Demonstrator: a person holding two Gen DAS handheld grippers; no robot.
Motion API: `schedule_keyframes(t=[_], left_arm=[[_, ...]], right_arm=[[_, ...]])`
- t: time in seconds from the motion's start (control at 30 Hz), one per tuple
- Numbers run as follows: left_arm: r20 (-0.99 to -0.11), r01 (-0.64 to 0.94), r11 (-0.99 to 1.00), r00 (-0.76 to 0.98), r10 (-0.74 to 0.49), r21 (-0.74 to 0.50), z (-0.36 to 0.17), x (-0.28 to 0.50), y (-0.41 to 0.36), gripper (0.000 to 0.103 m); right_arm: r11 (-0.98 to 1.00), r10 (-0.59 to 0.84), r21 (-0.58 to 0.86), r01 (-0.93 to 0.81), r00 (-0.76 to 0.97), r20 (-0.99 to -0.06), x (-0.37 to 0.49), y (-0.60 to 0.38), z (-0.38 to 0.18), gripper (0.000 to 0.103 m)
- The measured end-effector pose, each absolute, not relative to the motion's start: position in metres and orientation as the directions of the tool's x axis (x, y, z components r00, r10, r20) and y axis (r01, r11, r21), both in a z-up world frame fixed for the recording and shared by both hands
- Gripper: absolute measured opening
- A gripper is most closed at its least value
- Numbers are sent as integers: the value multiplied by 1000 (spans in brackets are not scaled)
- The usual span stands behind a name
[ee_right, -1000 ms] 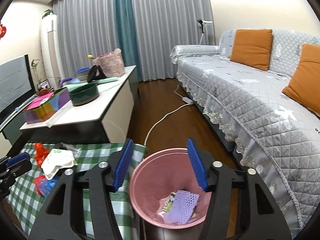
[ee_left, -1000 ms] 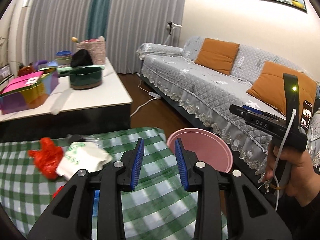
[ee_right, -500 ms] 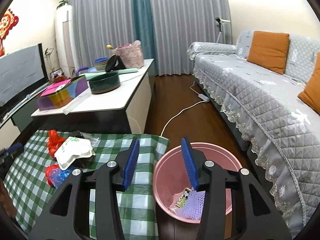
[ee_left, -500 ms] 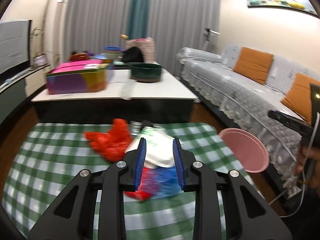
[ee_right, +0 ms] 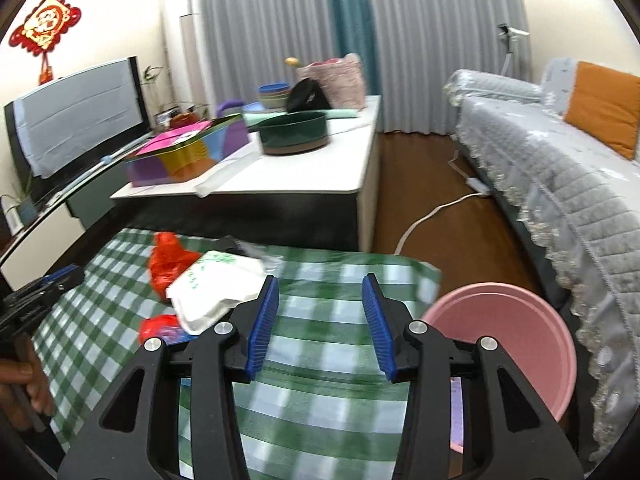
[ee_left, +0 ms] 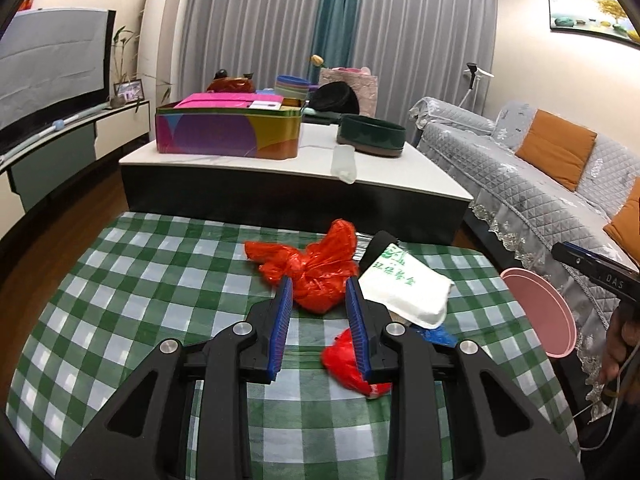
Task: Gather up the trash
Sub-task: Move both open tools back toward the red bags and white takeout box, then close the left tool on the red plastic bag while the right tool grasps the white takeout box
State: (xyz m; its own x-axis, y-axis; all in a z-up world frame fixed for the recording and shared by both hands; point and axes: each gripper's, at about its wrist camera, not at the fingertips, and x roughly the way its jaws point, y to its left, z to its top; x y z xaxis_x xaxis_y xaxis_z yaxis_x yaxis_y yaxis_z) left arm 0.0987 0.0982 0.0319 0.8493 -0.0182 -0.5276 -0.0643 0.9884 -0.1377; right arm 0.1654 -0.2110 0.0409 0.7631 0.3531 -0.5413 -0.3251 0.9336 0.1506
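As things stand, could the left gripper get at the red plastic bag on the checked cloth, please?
Probably yes. The left gripper is open and empty, pointing straight at the red plastic bag, which shows between its blue pads. Nothing lies in front of the bag; the white foam box sits beside it, on the right.

A small red and blue wrapper (ee_left: 352,364) near the surface's right edge is partly hidden behind the left hand-held gripper (ee_left: 318,316) and under the white foam container (ee_left: 408,292). A dark object (ee_left: 380,246) behind that container is mostly covered and cannot be identified. In the right wrist view, the checked cloth (ee_right: 320,360) is blurred, the pink bin's (ee_right: 516,344) contents are largely blocked, and the person's hand (ee_right: 24,392) is cut off by the left edge.
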Motion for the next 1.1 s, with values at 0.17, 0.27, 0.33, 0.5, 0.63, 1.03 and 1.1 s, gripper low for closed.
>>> schedule_keyframes(t=[0.17, 0.27, 0.33, 0.5, 0.63, 1.03, 1.1], left_arm=[[-534, -69, 988, 845, -14, -136, 24, 114, 100, 27], [-534, -71, 989, 845, -10, -130, 21, 124, 100, 27], [-535, -72, 990, 845, -6, -125, 19, 132, 100, 27], [-527, -65, 993, 850, 2, -102, 15, 148, 95, 27], [-516, -46, 995, 856, -4, -84, 12, 160, 91, 27], [-535, -14, 997, 844, -30, -78, -4, 195, 82, 46], [-545, -18, 997, 838, -29, -79, -8, 200, 82, 46]], right_arm=[[909, 407, 170, -380, 728, -551, 177, -183, 29, 44], [895, 436, 188, -404, 704, -561, 186, -170, 21, 44], [886, 453, 206, -416, 682, -574, 193, -162, 13, 44], [859, 507, 294, -419, 615, -604, 214, -152, -9, 49], [803, 595, 429, -413, 538, -597, 229, -149, -24, 61], [750, 662, 545, -375, 424, -619, 251, -134, -51, 66], [742, 670, 553, -378, 414, -616, 253, -130, -53, 66]])
